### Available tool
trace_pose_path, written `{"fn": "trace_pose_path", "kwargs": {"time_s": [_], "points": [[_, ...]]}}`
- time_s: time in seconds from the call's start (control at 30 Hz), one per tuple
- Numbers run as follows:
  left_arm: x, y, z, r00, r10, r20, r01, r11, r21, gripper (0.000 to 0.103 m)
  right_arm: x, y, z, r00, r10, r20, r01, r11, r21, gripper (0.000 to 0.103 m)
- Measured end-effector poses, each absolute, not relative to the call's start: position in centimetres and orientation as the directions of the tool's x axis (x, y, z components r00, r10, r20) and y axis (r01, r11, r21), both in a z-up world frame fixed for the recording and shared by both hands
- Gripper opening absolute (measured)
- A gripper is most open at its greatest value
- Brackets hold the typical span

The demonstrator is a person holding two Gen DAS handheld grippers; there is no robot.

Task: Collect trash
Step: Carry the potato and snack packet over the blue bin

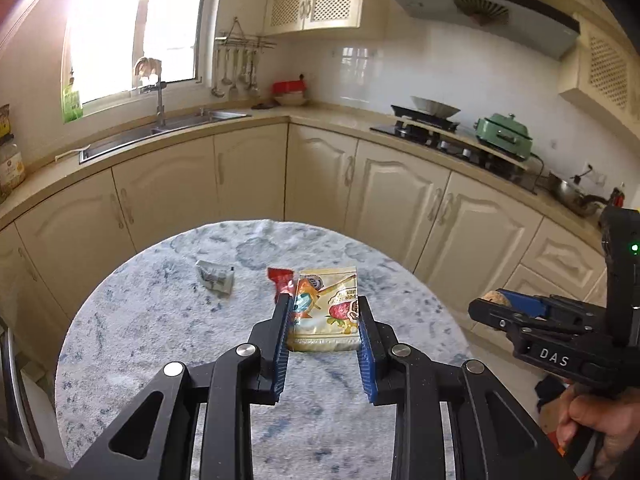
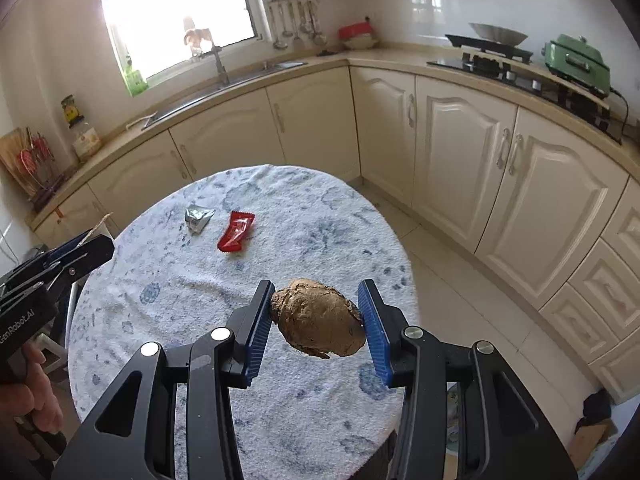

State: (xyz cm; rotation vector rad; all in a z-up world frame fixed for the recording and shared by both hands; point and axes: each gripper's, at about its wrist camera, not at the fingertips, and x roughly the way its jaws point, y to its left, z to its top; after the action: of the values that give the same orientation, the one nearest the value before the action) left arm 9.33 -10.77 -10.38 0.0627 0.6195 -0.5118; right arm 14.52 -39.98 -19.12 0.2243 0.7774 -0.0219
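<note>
My left gripper (image 1: 323,304) is shut on a gold snack packet (image 1: 326,308) with a strawberry print and holds it above the round table (image 1: 160,320). My right gripper (image 2: 318,292) is shut on a crumpled brown paper ball (image 2: 318,322) and holds it over the table's right side. A red wrapper (image 2: 236,231) and a crumpled silver wrapper (image 2: 198,218) lie on the table's far part. In the left wrist view the red wrapper (image 1: 282,282) is partly hidden behind the packet, and the silver wrapper (image 1: 215,279) lies to its left.
The table wears a white and blue cloth (image 2: 280,400). Cream cabinets (image 2: 460,152) run along the far wall and right side, with a sink (image 1: 168,128), a stove (image 1: 440,128) and a green cooker (image 1: 504,134) on the counter. Tiled floor (image 2: 460,312) lies to the table's right.
</note>
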Motion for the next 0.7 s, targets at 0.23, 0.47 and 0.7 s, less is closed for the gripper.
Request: {"fn": "trace_pose_path", "kwargs": {"time_s": [0.23,0.47,0.7], "points": [[6.1,-14.3,-8.6,0.675,-0.518,-0.525,0.566,0.82,-0.082,0.025,10.9,-44.3,-17.3,0.75,-0.004,-0.662,0.179,0.964,0.197,0.044],[5.0,-19.5,-8.1,0.608,-0.604,-0.515,0.662,0.744,-0.09,0.026,7.4,-49.4,-16.7,0.755,-0.098,-0.648,0.289,0.937,0.195,0.044],[4.9,-26.1,-8.9,0.496,-0.674,-0.547,0.752,0.649,-0.118,0.026,3.4,-54.8,-18.1,0.717,-0.193,-0.669,0.422,0.885,0.196,0.044]]}}
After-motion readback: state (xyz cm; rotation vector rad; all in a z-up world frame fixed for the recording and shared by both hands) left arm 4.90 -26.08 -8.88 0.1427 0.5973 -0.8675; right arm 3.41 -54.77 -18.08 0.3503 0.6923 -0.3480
